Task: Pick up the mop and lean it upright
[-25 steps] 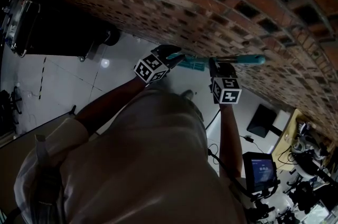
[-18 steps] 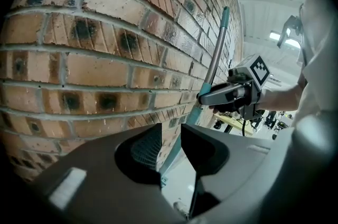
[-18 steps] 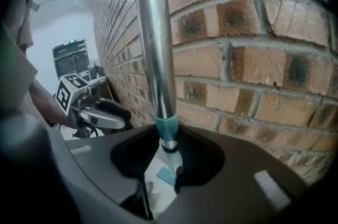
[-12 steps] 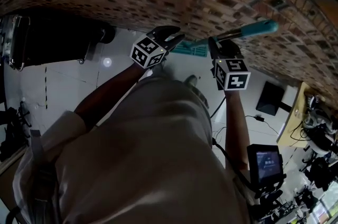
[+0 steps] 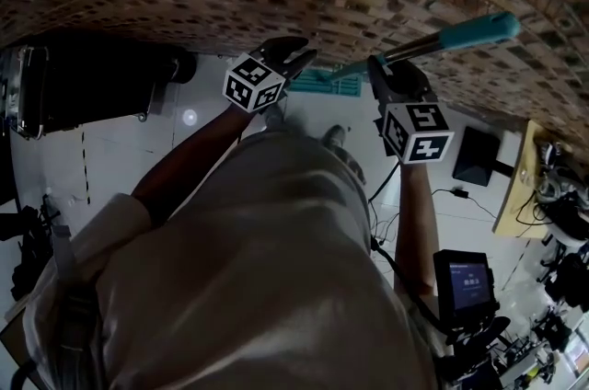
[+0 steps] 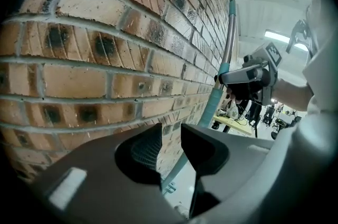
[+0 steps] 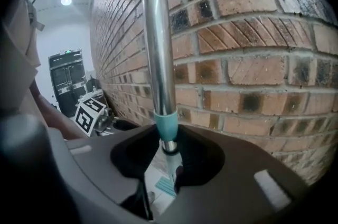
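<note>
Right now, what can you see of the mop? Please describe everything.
The mop has a shiny metal pole with a teal collar, a teal grip at its top end and a flat teal head low near the floor. It is tilted, close along the brick wall. The right gripper is shut on the pole just below the collar.

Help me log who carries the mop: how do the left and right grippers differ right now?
The right gripper is clamped on the mop pole; the left gripper holds nothing. The right one's jaws are filled by the pole; the left one's stand slightly apart, showing only brick wall and the pole beyond. Shared: both face the wall.
</note>
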Motion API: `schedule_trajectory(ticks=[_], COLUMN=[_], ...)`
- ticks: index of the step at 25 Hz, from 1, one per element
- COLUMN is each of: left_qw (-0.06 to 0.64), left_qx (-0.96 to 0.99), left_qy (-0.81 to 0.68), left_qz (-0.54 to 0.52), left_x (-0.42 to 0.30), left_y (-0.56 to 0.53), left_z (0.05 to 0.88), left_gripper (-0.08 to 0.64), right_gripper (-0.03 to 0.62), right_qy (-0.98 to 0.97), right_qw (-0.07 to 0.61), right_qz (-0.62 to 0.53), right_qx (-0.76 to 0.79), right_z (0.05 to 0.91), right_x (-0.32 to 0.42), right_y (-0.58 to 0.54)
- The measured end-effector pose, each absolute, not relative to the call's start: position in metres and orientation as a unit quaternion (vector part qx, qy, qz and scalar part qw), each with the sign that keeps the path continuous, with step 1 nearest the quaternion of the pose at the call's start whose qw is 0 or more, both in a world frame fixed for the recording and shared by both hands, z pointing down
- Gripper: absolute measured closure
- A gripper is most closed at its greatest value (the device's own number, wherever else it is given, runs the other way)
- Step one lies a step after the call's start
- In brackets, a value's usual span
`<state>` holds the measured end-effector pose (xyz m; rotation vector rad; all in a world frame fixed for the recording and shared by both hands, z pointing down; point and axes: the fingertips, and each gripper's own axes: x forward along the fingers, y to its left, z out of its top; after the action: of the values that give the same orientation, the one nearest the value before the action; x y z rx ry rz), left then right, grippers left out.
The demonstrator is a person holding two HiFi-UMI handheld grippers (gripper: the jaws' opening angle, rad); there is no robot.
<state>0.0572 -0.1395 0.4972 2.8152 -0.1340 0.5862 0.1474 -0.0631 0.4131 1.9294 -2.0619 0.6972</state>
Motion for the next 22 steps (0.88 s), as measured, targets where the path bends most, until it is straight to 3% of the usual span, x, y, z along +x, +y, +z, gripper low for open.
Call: schedule_trajectory(ticks=[22], left_qw=[0.123], left_qx=[0.975], left_qy=[-0.076], left_qz=[0.169], left_x=[0.044], left_y=[-0.147], left_z=[0.464], left_gripper=[0.430], right_gripper=[0.482], right_qy=[-0.679], right_qw=[0.083], right_qz=[0.200], right_qx=[0.701], right_z=[0.376], right_x=[0.179], right_y=[-0.035])
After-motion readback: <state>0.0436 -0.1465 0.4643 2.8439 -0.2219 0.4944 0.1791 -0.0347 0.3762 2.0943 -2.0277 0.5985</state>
